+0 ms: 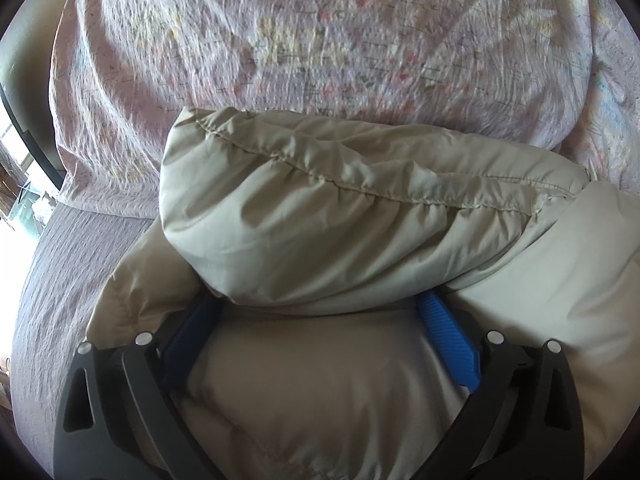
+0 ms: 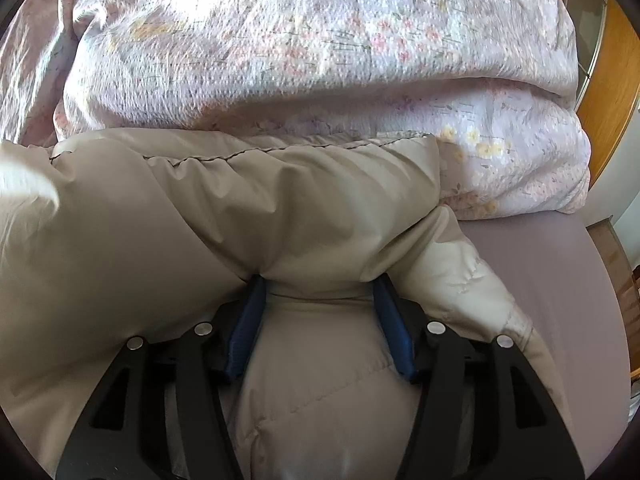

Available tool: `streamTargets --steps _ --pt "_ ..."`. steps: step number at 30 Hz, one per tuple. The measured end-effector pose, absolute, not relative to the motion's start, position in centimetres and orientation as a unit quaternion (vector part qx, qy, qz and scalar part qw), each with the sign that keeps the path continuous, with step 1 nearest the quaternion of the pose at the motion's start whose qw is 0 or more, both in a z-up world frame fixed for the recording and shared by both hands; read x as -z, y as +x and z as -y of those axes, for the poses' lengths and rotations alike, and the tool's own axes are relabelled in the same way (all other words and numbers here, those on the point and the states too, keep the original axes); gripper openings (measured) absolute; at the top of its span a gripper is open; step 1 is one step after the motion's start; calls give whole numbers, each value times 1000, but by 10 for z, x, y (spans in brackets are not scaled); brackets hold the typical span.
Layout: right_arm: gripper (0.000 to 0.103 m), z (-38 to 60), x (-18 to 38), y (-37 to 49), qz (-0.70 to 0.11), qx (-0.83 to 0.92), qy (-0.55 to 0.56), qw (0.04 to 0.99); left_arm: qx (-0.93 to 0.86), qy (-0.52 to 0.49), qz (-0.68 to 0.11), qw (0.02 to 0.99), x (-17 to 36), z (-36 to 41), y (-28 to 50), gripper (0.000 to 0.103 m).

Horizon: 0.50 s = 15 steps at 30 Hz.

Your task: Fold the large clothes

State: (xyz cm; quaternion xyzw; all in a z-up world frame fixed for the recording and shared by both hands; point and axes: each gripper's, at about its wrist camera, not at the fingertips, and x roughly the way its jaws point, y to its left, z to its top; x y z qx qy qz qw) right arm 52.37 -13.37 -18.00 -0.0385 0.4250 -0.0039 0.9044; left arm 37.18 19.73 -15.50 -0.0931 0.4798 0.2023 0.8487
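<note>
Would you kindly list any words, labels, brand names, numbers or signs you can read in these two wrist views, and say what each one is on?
There is no readable text in either view.
The beige padded jacket shows only seams and quilting, no label or logo.
The floral quilt bears a flower print, no lettering.
The left gripper and the right gripper carry no visible marking.
</note>
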Motion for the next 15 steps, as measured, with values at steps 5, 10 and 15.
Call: streamTargets --steps 5,10,15 --pt "59 136 181 526 -422 4 -37 906 -205 -91 -473 852 164 -195 377 100" --pt "59 139 178 522 -422 5 -35 906 -206 -90 -472 852 170 -192 381 100" --pt "59 142 174 521 -430 5 -36 902 -205 -90 -479 849 171 -191 381 100"
